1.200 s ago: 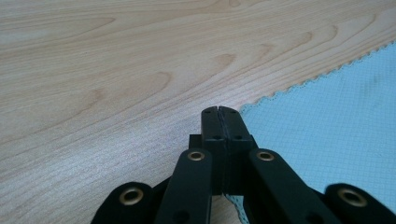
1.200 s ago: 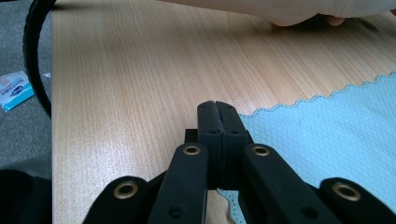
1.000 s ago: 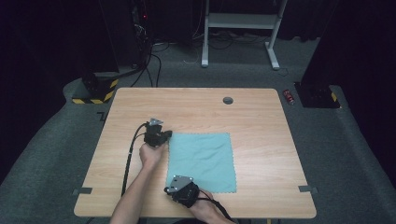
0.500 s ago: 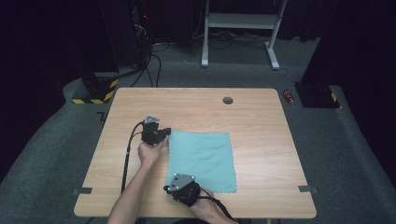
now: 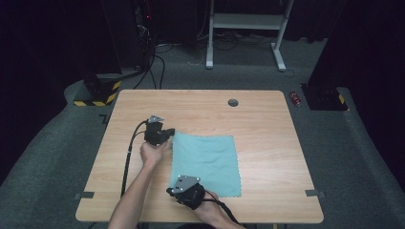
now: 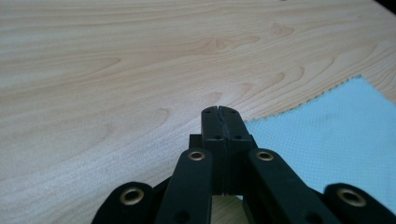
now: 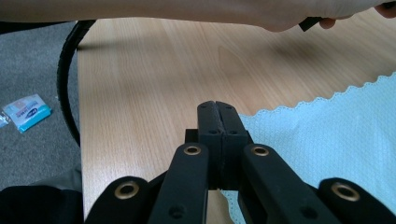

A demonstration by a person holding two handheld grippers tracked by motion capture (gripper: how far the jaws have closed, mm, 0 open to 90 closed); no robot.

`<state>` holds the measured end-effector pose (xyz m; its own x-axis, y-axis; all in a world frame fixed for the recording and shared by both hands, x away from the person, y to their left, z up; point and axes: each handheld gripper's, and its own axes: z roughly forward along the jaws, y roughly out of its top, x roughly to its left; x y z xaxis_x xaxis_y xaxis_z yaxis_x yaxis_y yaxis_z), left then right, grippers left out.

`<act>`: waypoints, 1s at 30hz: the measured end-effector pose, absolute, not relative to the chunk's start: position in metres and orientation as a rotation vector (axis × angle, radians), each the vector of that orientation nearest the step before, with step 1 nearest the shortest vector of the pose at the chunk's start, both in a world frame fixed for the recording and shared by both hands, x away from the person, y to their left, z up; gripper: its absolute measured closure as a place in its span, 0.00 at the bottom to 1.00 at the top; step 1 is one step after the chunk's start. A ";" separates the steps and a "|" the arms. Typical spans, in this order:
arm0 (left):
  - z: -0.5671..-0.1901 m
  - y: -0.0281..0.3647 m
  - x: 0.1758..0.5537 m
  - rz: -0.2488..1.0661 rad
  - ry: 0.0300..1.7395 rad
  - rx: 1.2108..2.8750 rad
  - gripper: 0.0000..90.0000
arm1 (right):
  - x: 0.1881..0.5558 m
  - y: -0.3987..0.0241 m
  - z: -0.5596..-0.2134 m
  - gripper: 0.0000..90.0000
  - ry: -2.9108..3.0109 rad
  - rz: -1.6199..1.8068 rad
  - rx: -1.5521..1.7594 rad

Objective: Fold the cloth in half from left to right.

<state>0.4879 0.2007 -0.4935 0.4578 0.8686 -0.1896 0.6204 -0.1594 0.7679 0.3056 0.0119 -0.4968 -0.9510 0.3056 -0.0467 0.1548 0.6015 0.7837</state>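
At table centre: cloth (image 5: pixel 205 163) flat, long axis running near-to-far.

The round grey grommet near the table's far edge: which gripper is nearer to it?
Left. The left gripper sits at the cloth's far-left corner, closer to the grommet; the right gripper is at the near-left corner.

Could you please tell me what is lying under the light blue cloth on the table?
The cloth lies flat on the wooden table, with bare wood showing all around its edges. No bulge suggests anything beneath, but the covered surface itself cannot be seen.
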 end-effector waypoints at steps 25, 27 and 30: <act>-0.468 0.229 0.490 0.394 1.290 1.869 1.00 | 0.311 0.031 -0.478 1.00 2.624 1.363 0.390; -0.468 0.231 0.490 0.400 1.298 1.874 1.00 | 0.311 0.029 -0.477 1.00 2.618 1.381 0.397; -0.465 0.236 0.488 0.407 1.308 1.866 1.00 | 0.312 0.026 -0.476 1.00 2.615 1.399 0.414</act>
